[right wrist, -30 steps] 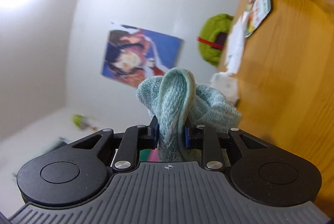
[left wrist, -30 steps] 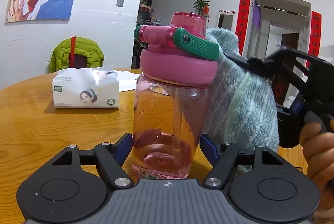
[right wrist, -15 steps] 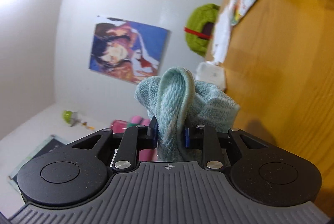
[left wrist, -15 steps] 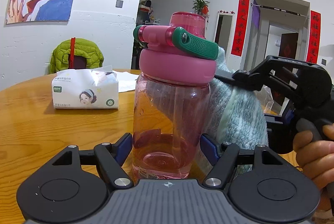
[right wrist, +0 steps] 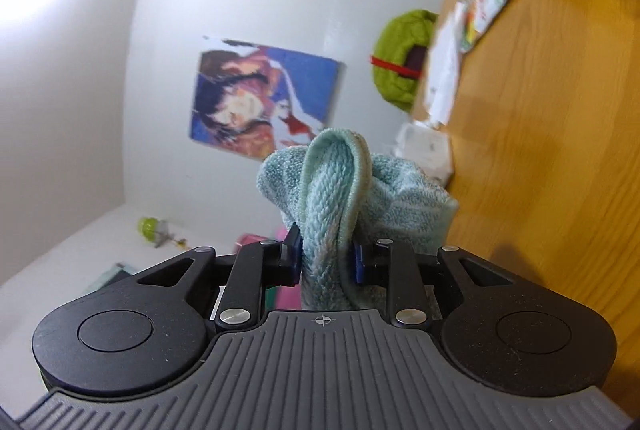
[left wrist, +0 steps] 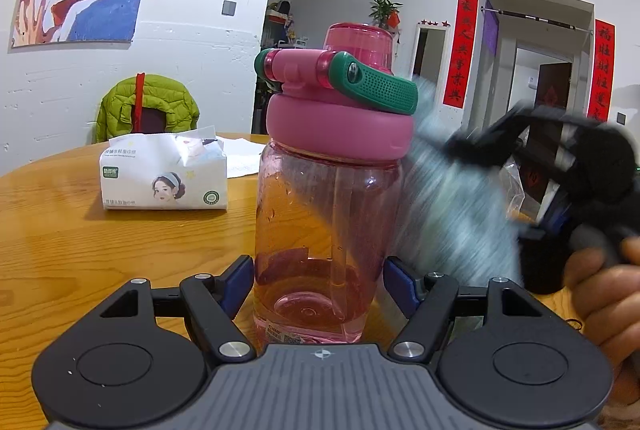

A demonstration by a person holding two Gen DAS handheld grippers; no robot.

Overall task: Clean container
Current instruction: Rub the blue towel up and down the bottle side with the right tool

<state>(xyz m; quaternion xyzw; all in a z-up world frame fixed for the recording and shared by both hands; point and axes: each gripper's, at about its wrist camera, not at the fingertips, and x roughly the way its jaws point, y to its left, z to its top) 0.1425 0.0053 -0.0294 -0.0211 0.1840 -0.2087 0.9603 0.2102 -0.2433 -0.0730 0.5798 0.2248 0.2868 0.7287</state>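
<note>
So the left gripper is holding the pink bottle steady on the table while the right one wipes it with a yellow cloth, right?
Not quite: the cloth is pale blue-green, as the right wrist view shows. The left gripper does clamp the pink bottle while the right gripper holds the cloth.

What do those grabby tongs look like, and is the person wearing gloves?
Both tongs look alike. The left tongs have a grey ribbed body with a small crosshair mark, black arms with round discs and silver rivets, and blue pads at the tips. The right tongs match. Seen from the side, they have a black open frame. The hand wears no glove; no sleeve shows.
</note>
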